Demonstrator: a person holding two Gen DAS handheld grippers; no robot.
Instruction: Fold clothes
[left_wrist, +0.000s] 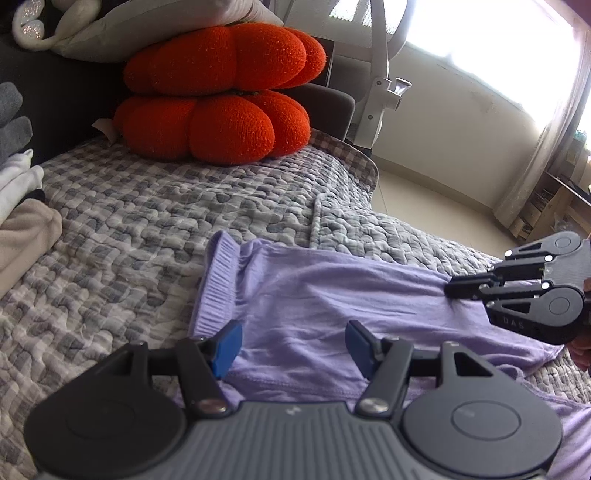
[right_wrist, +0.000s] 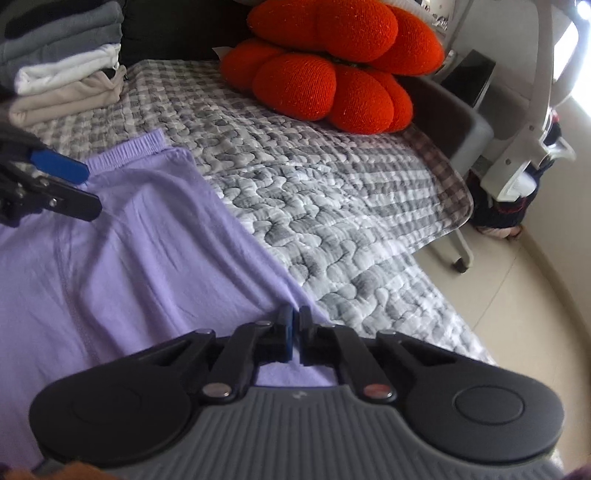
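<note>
Your left gripper (left_wrist: 293, 345) hangs over the lilac garment (left_wrist: 332, 295) with its blue pads (left_wrist: 225, 347) spread apart, nothing pinched between them; the cloth lies just below and beyond the tips. Your right gripper (right_wrist: 295, 328) has its jaws drawn together at the garment's right-hand edge, and the fabric bunches into a small pucker where the tips meet, so it has hold of the lilac cloth there. The garment lies spread across the grey checked quilt (left_wrist: 147, 221) on the bed, its ribbed cuff (left_wrist: 218, 284) pointing toward the far side. Two orange pumpkin cushions (left_wrist: 218, 92) are stacked at the head of the bed. A pile of folded clothes (right_wrist: 70, 74) in grey, white and beige sits at the far left, well apart from the garment.
</note>
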